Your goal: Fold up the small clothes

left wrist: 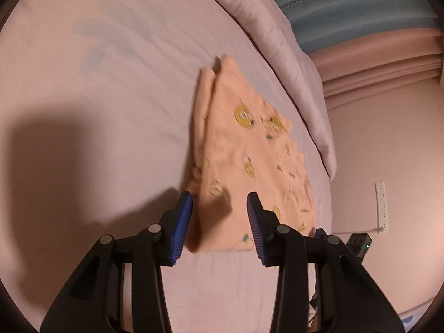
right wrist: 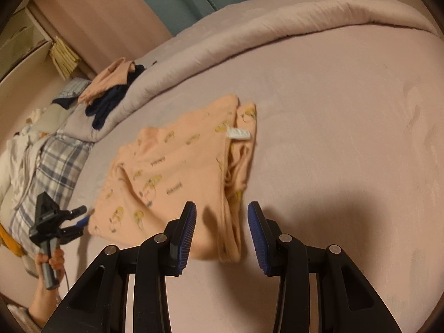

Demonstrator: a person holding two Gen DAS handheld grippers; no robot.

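A small peach garment (left wrist: 244,161) with yellow prints lies folded on the pale pink bed sheet (left wrist: 97,97). My left gripper (left wrist: 219,202) is open and empty, its blue pads just above the garment's near edge. In the right wrist view the same garment (right wrist: 177,166) shows a white label (right wrist: 239,134) near its far end. My right gripper (right wrist: 222,211) is open and empty, over the garment's near right corner. The left gripper (right wrist: 80,219) also shows in the right wrist view, at the garment's left edge, held by a hand.
A rolled pink duvet (right wrist: 277,27) runs along the far side of the bed. A pile of peach and navy clothes (right wrist: 111,88) sits on it at the left. A plaid cloth (right wrist: 52,161) and white clothes (right wrist: 16,152) lie at the left edge. A wall socket (left wrist: 381,205) is at the right.
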